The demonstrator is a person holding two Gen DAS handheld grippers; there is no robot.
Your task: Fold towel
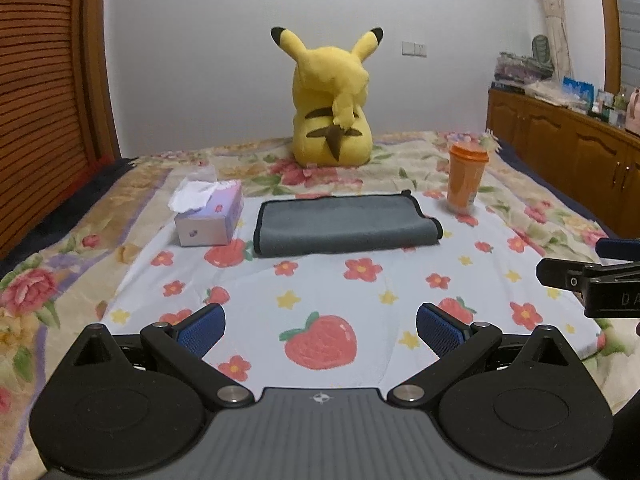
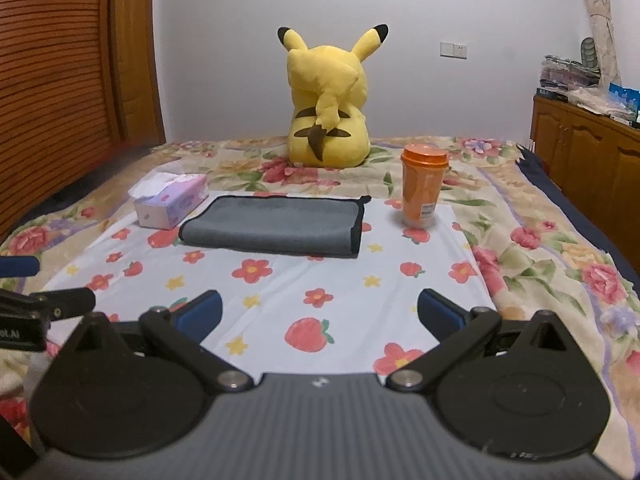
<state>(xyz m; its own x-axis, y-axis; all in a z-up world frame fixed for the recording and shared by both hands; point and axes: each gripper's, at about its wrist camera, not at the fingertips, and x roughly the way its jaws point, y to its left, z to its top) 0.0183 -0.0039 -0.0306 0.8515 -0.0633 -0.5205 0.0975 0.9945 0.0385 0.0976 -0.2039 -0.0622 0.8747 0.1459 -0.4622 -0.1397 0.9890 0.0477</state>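
A grey towel [image 1: 344,224] with black edging lies folded over on a white strawberry-print cloth [image 1: 328,300] on the bed; it also shows in the right wrist view [image 2: 276,226]. My left gripper [image 1: 320,330] is open and empty, well short of the towel. My right gripper [image 2: 318,314] is open and empty, also well short of it. Each gripper's side shows at the edge of the other's view: the right gripper [image 1: 592,280] and the left gripper [image 2: 36,304].
A tissue box [image 1: 210,216] stands left of the towel. An orange lidded cup [image 1: 466,178] stands to its right. A yellow plush toy [image 1: 330,100] sits behind. Wooden cabinets [image 1: 560,156] line the right side, a slatted wooden door [image 1: 40,80] the left.
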